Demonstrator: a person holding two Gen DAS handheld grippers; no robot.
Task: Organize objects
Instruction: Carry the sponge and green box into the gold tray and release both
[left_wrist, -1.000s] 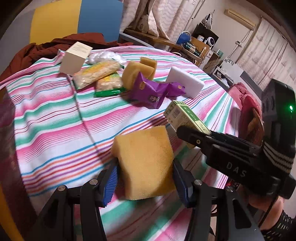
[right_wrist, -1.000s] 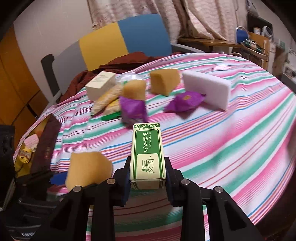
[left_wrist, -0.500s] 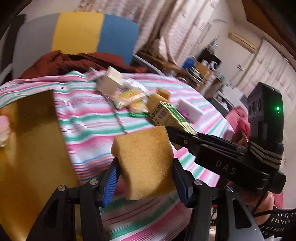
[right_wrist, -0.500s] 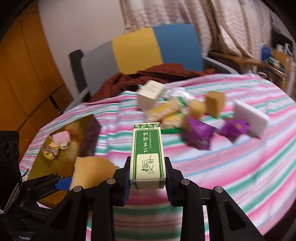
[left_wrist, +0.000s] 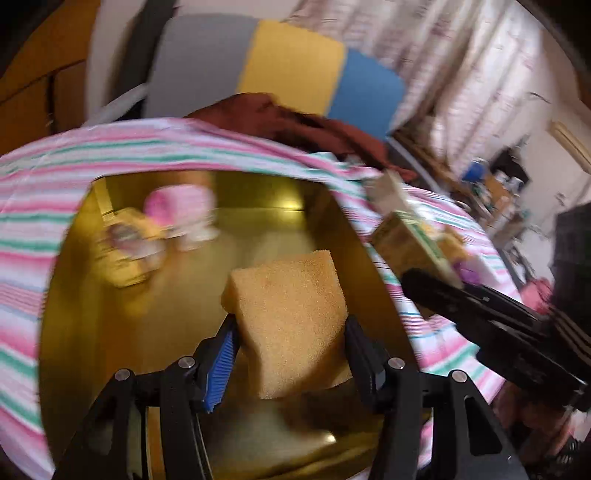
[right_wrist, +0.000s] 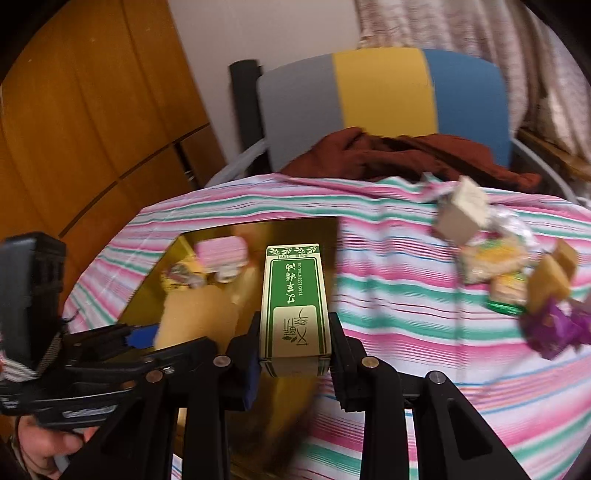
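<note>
The green-and-cream box (right_wrist: 293, 306) is the only thing here with readable print — "TSAO ESSENTIAL OIL" running along its side, "10ml" at the far end, plus big green Chinese characters I can't make out. The right gripper (right_wrist: 293, 354) is clamping it between both fingers, holding it out over the near edge of the gold tray (right_wrist: 147, 295). The left gripper (left_wrist: 288, 354) is squeezing a yellow sponge (left_wrist: 291, 321) the same way, jaws closed snug on its sides, hanging right above the tray's shiny floor (left_wrist: 92, 314).

Inside the tray a pink-striped packet (right_wrist: 221, 253) and a yellowish packet (right_wrist: 183, 275) are sitting at the far end — both too blurry to read.

The table is wearing a pink, green and white striped cloth (right_wrist: 406, 332). Over to the right a loose pile is waiting: a beige carton (right_wrist: 461, 218), snack bags (right_wrist: 495, 266), two more sponge blocks (right_wrist: 550, 280) and purple wrappers (right_wrist: 554, 332). Behind the table a grey-yellow-blue chair (right_wrist: 384, 96) is carrying a rust-brown garment (right_wrist: 406, 155), with wooden panelling (right_wrist: 92, 110) on the left and pale curtains (right_wrist: 480, 26) behind.
</note>
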